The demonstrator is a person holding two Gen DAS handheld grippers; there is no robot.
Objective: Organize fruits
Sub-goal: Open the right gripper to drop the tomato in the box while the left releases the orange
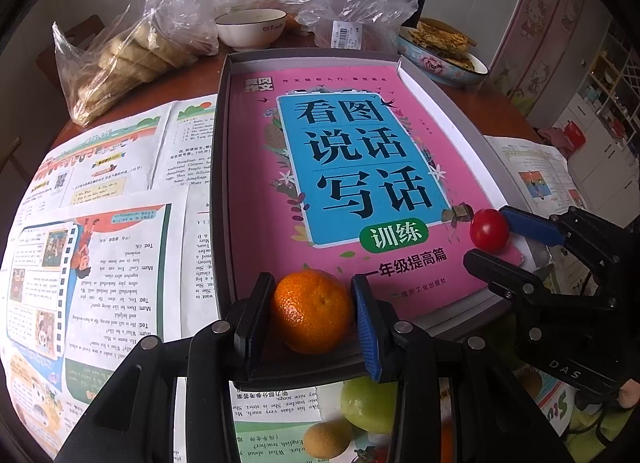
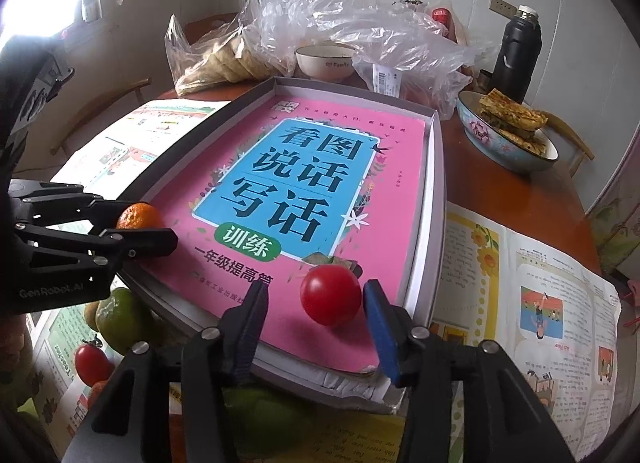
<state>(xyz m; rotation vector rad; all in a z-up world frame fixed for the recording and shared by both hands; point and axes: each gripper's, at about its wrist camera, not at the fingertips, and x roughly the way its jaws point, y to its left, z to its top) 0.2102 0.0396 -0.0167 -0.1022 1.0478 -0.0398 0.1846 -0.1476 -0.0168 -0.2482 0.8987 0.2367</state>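
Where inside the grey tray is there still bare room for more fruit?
The pink book cover lies bare between the small orange mandarin and the red cherry tomato, and up to the grey tray's far wall. Only the near corners are crowded.

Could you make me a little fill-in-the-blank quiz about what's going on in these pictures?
1. The left hand-held gripper is shut on the ____.
2. The tomato rests on a ____ book cover.
3. The right hand-held gripper has its jaws ____ around the tomato.
4. The book lies inside a shallow grey ____.

Missing words: orange; pink; open; box
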